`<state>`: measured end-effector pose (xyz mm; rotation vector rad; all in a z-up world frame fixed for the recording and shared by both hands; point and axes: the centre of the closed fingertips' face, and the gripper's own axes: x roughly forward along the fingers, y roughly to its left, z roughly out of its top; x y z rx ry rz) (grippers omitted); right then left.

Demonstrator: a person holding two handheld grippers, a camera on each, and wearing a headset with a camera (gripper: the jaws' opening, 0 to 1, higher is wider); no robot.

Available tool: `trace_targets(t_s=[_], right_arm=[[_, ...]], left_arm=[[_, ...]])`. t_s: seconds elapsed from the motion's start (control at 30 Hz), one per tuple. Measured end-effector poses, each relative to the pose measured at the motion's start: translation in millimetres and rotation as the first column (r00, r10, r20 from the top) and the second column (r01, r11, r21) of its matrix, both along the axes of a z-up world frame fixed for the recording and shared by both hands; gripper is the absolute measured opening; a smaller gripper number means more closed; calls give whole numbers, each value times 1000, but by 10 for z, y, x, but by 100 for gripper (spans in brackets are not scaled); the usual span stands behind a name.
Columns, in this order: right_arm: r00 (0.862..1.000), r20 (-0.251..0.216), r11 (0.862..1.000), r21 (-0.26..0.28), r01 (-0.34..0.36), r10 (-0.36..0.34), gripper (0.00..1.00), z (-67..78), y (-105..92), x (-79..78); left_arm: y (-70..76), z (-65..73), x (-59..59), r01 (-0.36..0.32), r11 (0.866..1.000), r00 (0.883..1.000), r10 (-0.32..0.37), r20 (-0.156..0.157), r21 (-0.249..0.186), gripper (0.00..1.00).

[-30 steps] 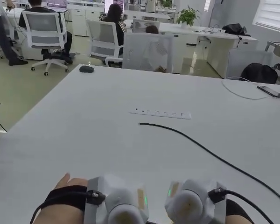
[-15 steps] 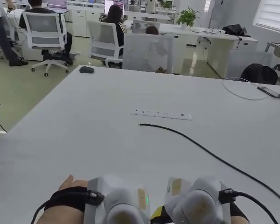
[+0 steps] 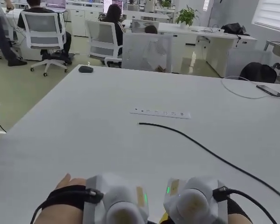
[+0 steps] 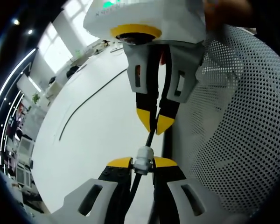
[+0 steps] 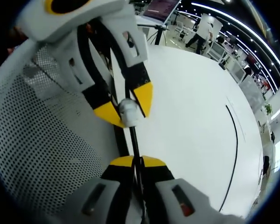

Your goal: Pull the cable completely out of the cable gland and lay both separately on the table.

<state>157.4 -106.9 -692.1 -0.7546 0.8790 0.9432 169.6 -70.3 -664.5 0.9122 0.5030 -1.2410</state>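
Item 1: white table (image 3: 84, 140). It bears a white power strip (image 3: 160, 113) toward the far middle. A loose black lead (image 3: 200, 148) runs from just near that strip away to the near right. Whether this lead joins the held cable cannot be told.

Item 2: white perforated chair back (image 4: 242, 116), close beside both tools at the near edge of the table.

Item 3: left gripper (image 4: 142, 163). Its yellow-tipped jaws are clamped on the cable gland (image 5: 129, 108).

Item 4: right gripper (image 5: 137, 161). It faces the left one tip to tip, a short gap apart, with its jaws pinched tight on the cable (image 4: 150, 136).

Item 5: cable. It is thin, black and round, and is drawn straight between the two sets of jaws. It enters the gland and continues back between the left gripper's jaws, so it is not yet out.

Item 6: cable gland. It is a small white plastic fitting with a stepped, collared body, threaded on the cable. It is held off the table surface at the near edge.
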Motion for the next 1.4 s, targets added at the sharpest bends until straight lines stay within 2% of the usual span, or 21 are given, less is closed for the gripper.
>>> trace_targets(t_s=[0.1, 0.23, 0.27, 0.33, 0.4, 0.5, 0.57, 0.63, 0.67, 0.7, 0.77, 0.87, 1.0, 1.1, 1.37, 1.4], right_arm=[[1000, 0, 995, -95, 12, -12, 4, -71, -148, 11], [999, 0, 998, -53, 35, -35, 7, -34, -113, 38], [999, 18, 999, -5, 35, -35, 11, 3, -37, 67], [999, 18, 998, 56, 35, -36, 19, 65, 60, 66], [999, 47, 995, 102, -16, 11, 25, 139, 179, 66], [994, 90, 989, 122, -81, 70, 23, 219, 296, 37], [992, 99, 987, 131, -91, 78, 22, 239, 323, 33], [992, 95, 986, 133, -96, 84, 16, 232, 324, 29], [993, 78, 988, 118, -102, 94, 8, 202, 296, 6], [992, 53, 984, 129, -122, 116, 4, 182, 319, -50], [992, 67, 990, 88, -113, 107, 4, 159, 268, -23], [993, 61, 993, 59, -101, 97, 4, 119, 209, -9], [998, 39, 999, 15, -39, 38, 4, 51, 70, 28], [1000, 16, 998, -60, -3, 4, 4, -31, -88, 25], [1000, -9, 995, -97, 26, -27, 5, -77, -175, 6], [1000, 8, 996, -80, 27, -26, 11, -36, -143, 31]], left_arm=[[6, 8, 16, -9, 1000, 1000, 9, 3, -3, 17], [13, 24, 35, -19, 1000, 1000, 20, 6, -9, 17], [15, 24, 36, -19, 1000, 1000, 19, 8, -8, 17], [11, 25, 29, -15, 1000, 1000, 15, 8, -8, 17], [-9, 34, 14, -6, 1000, 1000, 7, 8, -14, 17], [-73, 71, -40, 33, 999, 999, -32, 14, -37, 17], [-104, 92, -74, 50, 998, 999, -50, 19, -46, 17], [-129, 101, -102, 67, 996, 998, -66, 18, -54, 17], [-138, 105, -104, 69, 996, 997, -68, 19, -57, 17], [-138, 109, -87, 64, 996, 998, -63, 25, -56, 17], [-124, 85, -84, 57, 997, 998, -57, 14, -50, 17], [-80, 72, -43, 41, 999, 999, -40, 22, -34, 17], [-42, 87, 20, 11, 999, 999, -10, 33, -32, 17], [-18, 97, 60, -11, 999, 999, 12, 36, -34, 17], [-13, 98, 62, -12, 999, 999, 14, 40, -32, 17], [-6, 97, 65, -12, 1000, 999, 13, 48, -24, 17]])
